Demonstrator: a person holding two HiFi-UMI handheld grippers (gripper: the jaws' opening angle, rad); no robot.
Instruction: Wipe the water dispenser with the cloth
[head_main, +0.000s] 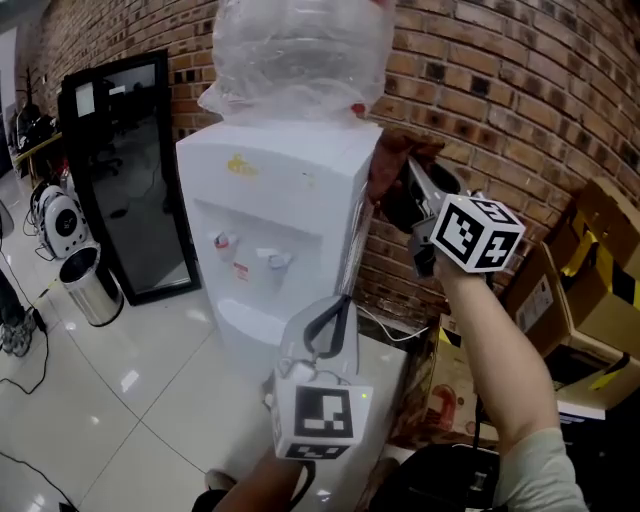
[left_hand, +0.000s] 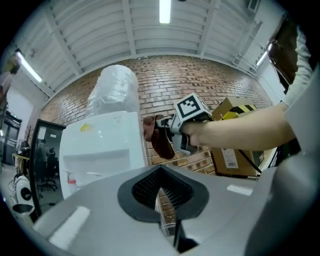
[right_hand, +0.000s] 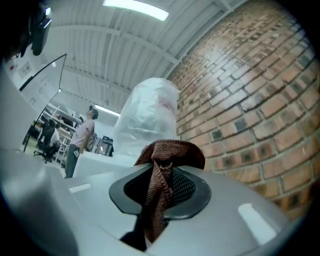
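At the upper right corner of the water dispenser (head_main: 270, 190), we find the right gripper (head_main: 398, 192) clamped on the brown cloth (right_hand: 167, 150); its upright body lies just left of those jaws; the left gripper (head_main: 333, 324), lower, has jaws together, empty.

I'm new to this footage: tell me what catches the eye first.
A white water dispenser stands in the middle against a brick wall, with a plastic-wrapped bottle on top. At its upper right edge, the right tongs pinch a brown cloth; the left tongs hang lower, in front of the dispenser.
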